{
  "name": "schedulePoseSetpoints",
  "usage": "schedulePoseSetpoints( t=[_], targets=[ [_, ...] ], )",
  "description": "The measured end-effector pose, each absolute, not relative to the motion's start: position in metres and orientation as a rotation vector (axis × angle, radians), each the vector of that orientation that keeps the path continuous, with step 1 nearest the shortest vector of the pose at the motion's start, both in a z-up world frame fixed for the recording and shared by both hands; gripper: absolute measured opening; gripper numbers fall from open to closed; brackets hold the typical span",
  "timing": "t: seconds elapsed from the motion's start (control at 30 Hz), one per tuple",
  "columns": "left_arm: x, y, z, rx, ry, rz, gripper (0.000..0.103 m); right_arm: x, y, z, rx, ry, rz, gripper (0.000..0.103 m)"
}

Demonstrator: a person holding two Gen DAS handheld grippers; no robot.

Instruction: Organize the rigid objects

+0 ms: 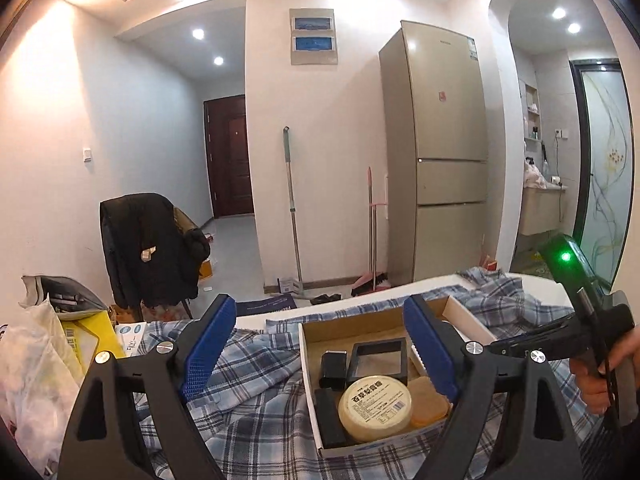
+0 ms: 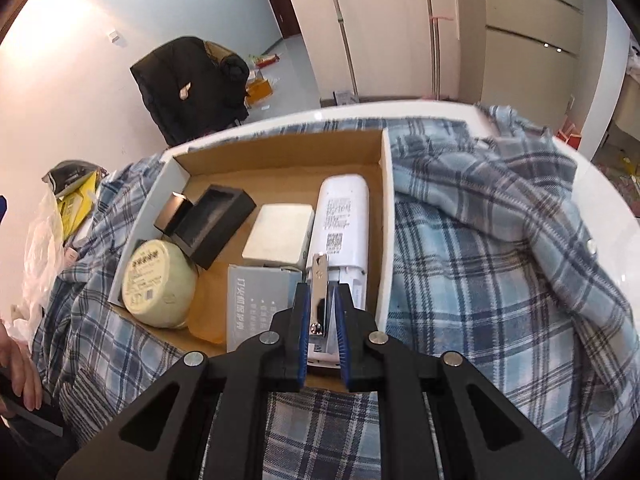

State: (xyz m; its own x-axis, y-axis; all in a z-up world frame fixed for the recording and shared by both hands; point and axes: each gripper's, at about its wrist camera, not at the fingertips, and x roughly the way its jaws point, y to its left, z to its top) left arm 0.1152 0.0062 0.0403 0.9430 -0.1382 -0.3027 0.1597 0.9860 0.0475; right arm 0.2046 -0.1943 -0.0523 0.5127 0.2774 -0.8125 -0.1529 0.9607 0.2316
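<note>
A shallow cardboard box (image 2: 280, 152) sits on a blue plaid cloth (image 2: 480, 264). In it are a round cream jar (image 2: 158, 284), a black foam tray (image 2: 218, 226), a white square box (image 2: 280, 236), a long white device (image 2: 342, 220) and a grey packet (image 2: 256, 304). My right gripper (image 2: 322, 289) hovers over the box's near end, shut on a metal nail clipper (image 2: 319, 272). In the left wrist view my left gripper (image 1: 320, 312) stands open and empty above the cloth. The box (image 1: 304, 360) and the jar (image 1: 374, 408) lie just beyond it. The right gripper (image 1: 520, 346) enters from the right.
A chair draped with a black jacket (image 1: 148, 248) stands beyond the table on the left. Plastic bags and a yellow box (image 1: 86, 336) crowd the table's left end. A fridge (image 1: 440, 152), a mop and a broom line the far wall. A hand (image 1: 588, 384) holds the right gripper.
</note>
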Motion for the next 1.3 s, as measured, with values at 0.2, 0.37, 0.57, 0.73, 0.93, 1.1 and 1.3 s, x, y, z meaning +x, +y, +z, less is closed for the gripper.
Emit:
schedulePoseSetpoints(
  t=[0.2, 0.37, 0.57, 0.73, 0.93, 1.1, 1.3],
  targets=[
    [0.093, 0.012, 0.062, 0.019, 0.215, -0.152, 0.087, 0.179, -0.203, -0.011, 0.131, 0.859, 0.235, 0.011],
    [0.070, 0.005, 0.077, 0.009, 0.169, -0.160, 0.103, 0.141, -0.204, 0.027, 0.077, 0.694, 0.187, 0.011],
    [0.029, -0.007, 0.087, 0.015, 0.073, -0.117, 0.103, 0.081, -0.205, 0.060, 0.072, 0.504, 0.141, 0.013],
    [-0.002, -0.013, 0.092, 0.002, 0.010, -0.102, 0.103, 0.049, -0.207, 0.078, 0.071, 0.402, 0.118, 0.064],
    [-0.029, -0.019, 0.080, 0.034, -0.032, -0.077, 0.103, 0.014, -0.204, 0.081, 0.068, 0.225, 0.051, 0.095],
    [-0.030, -0.026, 0.061, 0.077, -0.050, -0.018, 0.103, 0.010, -0.188, 0.059, -0.015, 0.120, 0.075, 0.102],
    [-0.021, -0.027, 0.026, 0.076, -0.007, -0.045, 0.103, 0.022, -0.186, 0.027, -0.044, 0.143, 0.086, 0.102]
  ],
)
